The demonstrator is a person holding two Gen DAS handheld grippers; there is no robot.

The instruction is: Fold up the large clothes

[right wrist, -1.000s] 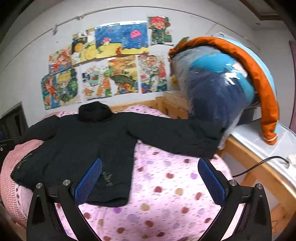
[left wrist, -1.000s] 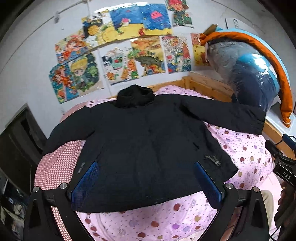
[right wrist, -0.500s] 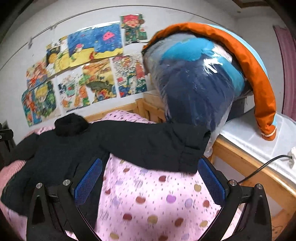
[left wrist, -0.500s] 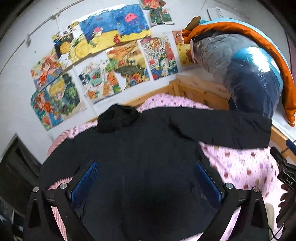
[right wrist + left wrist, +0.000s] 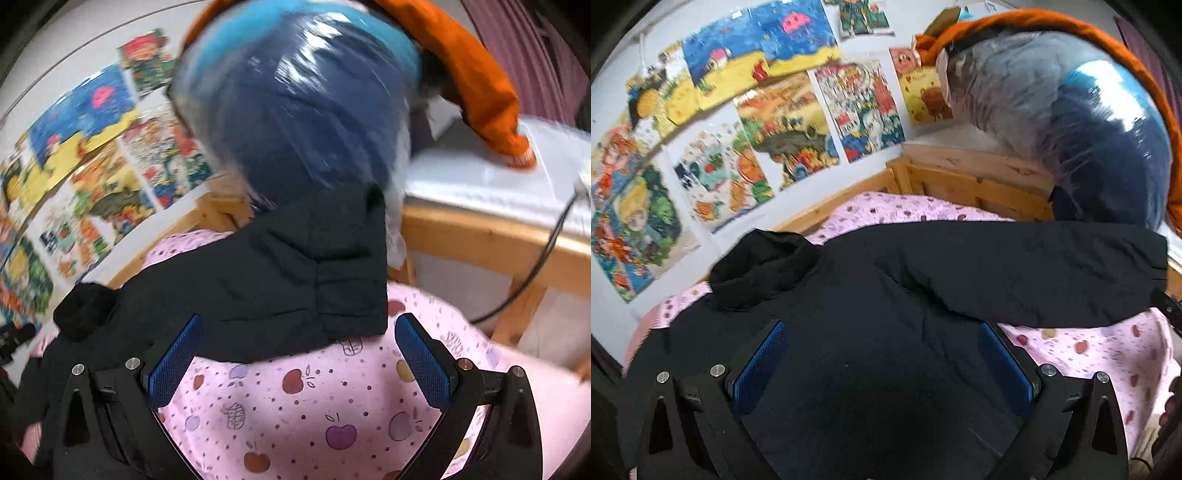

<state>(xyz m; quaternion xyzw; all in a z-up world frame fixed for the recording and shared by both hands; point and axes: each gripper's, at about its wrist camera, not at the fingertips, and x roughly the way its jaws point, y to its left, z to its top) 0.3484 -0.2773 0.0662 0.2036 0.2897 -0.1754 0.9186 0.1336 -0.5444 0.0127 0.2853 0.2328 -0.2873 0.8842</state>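
A large black padded jacket [image 5: 871, 295] lies spread flat on the pink fruit-print bed cover [image 5: 1108, 350], collar [image 5: 761, 266] toward the wall. Its right sleeve [image 5: 1034, 273] stretches out toward the bed's right side. My left gripper [image 5: 882, 358] hovers open over the jacket's chest, with nothing between the blue pads. In the right wrist view the sleeve cuff [image 5: 347, 295] lies just ahead of my right gripper [image 5: 295, 350], which is open above the bed cover [image 5: 314, 424], holding nothing.
A wooden bed frame [image 5: 975, 181] runs along the far side. A big plastic-wrapped bundle [image 5: 295, 110] with an orange garment [image 5: 480, 74] over it stands right behind the cuff. A white ledge [image 5: 498, 177] with a cable [image 5: 546, 254] is at right. Colourful drawings [image 5: 768, 110] cover the wall.
Both grippers have moved forward and lower: the left now sits over the jacket's chest, the right has closed in on the sleeve cuff. The jacket has not moved.
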